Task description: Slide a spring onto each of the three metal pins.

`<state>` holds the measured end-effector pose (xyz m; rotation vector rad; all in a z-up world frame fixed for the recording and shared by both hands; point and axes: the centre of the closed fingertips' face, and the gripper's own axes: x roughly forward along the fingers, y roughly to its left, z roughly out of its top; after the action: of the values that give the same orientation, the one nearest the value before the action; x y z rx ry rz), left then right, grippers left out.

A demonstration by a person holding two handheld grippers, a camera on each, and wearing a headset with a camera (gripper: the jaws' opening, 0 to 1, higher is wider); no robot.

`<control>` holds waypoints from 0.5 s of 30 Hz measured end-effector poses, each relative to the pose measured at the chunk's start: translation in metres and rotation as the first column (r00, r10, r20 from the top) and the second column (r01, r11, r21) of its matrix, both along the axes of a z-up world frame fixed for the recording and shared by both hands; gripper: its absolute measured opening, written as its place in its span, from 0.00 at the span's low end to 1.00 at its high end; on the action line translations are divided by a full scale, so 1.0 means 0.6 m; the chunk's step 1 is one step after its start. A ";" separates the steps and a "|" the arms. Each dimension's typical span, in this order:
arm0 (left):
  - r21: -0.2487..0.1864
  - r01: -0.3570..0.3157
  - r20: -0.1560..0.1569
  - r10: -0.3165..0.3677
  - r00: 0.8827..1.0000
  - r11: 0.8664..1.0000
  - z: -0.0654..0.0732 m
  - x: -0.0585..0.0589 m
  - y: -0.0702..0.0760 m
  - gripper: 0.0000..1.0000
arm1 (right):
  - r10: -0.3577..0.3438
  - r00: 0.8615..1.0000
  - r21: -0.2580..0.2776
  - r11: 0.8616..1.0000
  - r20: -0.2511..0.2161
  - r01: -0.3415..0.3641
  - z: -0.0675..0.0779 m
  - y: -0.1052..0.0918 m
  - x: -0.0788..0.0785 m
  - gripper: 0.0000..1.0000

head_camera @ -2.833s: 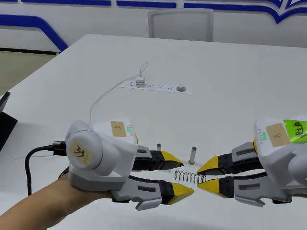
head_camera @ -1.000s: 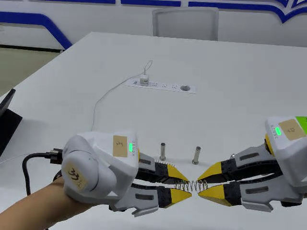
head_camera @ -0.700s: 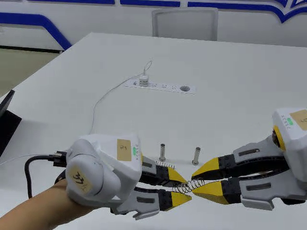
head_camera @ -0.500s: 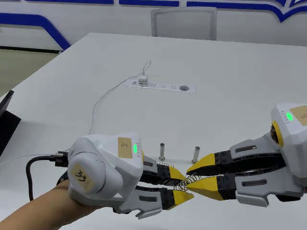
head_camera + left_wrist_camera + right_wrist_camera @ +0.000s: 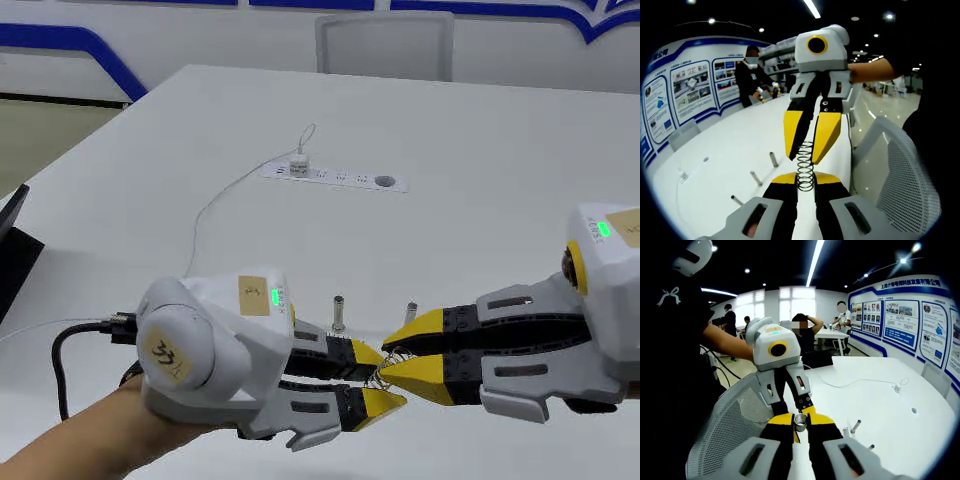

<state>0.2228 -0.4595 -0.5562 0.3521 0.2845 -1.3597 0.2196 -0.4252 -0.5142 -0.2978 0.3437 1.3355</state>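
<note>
A small metal spring (image 5: 805,167) is held in the air between both grippers, just above the white table (image 5: 480,200). My left gripper (image 5: 388,380) comes from the left with its jaws shut on one end. My right gripper (image 5: 385,359) comes from the right, tip to tip with the left, shut on the other end (image 5: 800,422). In the left gripper view the right gripper (image 5: 805,159) straddles the coil above my own tips (image 5: 805,180). Two upright metal pins (image 5: 339,312) (image 5: 410,311) stand just behind the tips. Three pins (image 5: 774,159) (image 5: 755,178) (image 5: 736,200) show in the left gripper view.
A white power strip (image 5: 330,180) with a plugged charger (image 5: 298,167) and thin white cable lies mid-table. A grey chair (image 5: 385,45) stands at the far edge. A black cable (image 5: 70,340) trails from the left gripper. Another coil (image 5: 846,432) sits by the pins.
The right gripper has moved left along the spring until its tips meet the left gripper's. The spring, stretched out between them before, is now mostly covered by the jaws.
</note>
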 end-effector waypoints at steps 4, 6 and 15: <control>0.003 -0.020 0.001 0.020 1.000 1.000 -0.004 0.005 0.005 0.19 | -0.015 1.000 0.008 1.000 -0.008 0.015 0.007 0.000 0.008 0.10; 0.010 -0.037 0.004 0.037 0.999 0.999 -0.009 0.010 0.009 0.23 | -0.027 1.000 0.006 1.000 -0.013 0.027 0.010 -0.001 0.015 0.10; -0.012 -0.148 -0.007 0.148 0.989 0.989 -0.017 0.037 0.044 0.38 | -0.091 0.996 -0.020 0.996 -0.017 0.091 0.006 -0.016 0.049 0.10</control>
<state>0.2451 -0.4331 -0.5662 0.3108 0.3011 -1.2166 0.2488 -0.4349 -0.5105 -0.2835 0.3816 1.2468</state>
